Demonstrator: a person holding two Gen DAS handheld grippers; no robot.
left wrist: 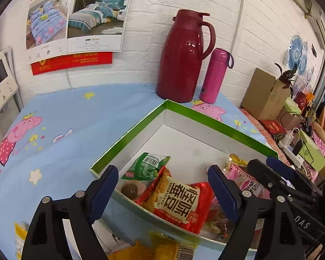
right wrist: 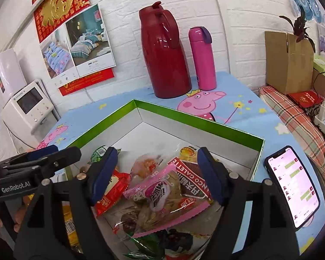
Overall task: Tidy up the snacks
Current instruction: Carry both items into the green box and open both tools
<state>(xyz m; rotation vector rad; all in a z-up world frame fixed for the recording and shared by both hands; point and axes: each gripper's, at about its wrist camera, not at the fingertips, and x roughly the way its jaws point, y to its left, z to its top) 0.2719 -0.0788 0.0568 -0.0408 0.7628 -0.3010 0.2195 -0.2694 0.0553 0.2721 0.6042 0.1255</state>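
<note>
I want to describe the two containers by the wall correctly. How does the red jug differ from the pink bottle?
The red jug is taller and much wider than the pink bottle. The jug is dark red and glossy with a large rigid side handle; the bottle is bright pink, slim and straight, with a small purple loop at its cap. The jug widens toward its base; the bottle keeps one width. Both stand upright, side by side, on the blue cartoon cloth against the white wall.

Left hand-held gripper [left wrist: 163, 181] spread wide, right hand-held gripper [right wrist: 157, 163] likewise
</note>
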